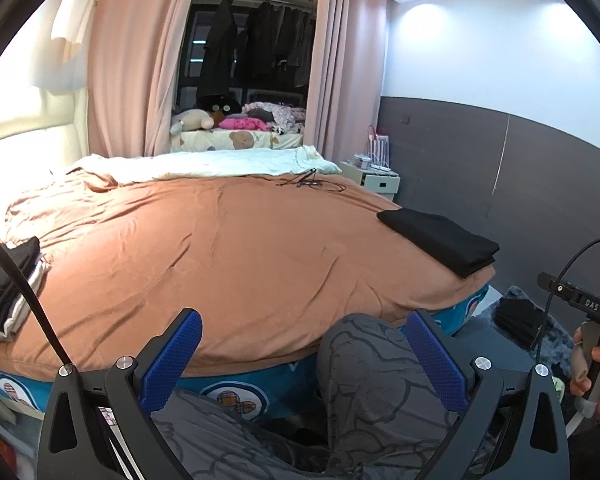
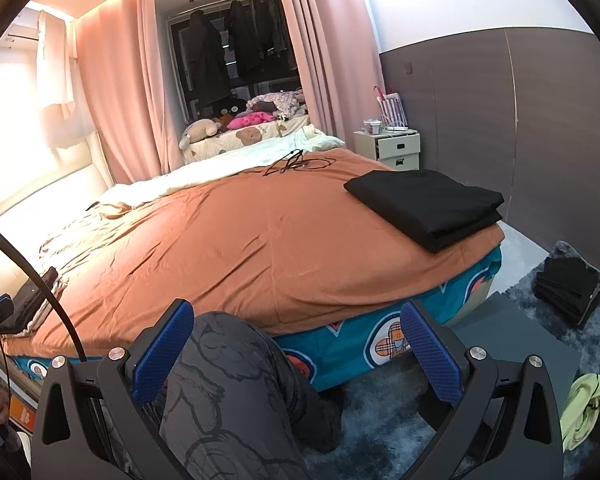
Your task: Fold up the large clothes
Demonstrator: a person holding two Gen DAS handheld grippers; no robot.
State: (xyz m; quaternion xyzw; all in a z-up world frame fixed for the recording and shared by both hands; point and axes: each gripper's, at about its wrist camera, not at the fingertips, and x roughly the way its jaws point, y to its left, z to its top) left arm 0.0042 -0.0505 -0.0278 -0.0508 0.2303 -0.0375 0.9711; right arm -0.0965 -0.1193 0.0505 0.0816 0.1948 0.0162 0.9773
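On the orange bedspread [image 2: 260, 240] lay a folded black garment [image 2: 428, 206] and tangled cable [image 2: 296, 165]. Left gripper [image 1: 300, 356] and right gripper [image 2: 298, 350] were spread, empty; the person's knee [image 2: 228, 360] stood between the fingers.

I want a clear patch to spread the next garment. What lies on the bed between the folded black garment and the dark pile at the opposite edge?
Only bare orange cover lies between the folded black garment and the dark pile, as the left wrist view shows.
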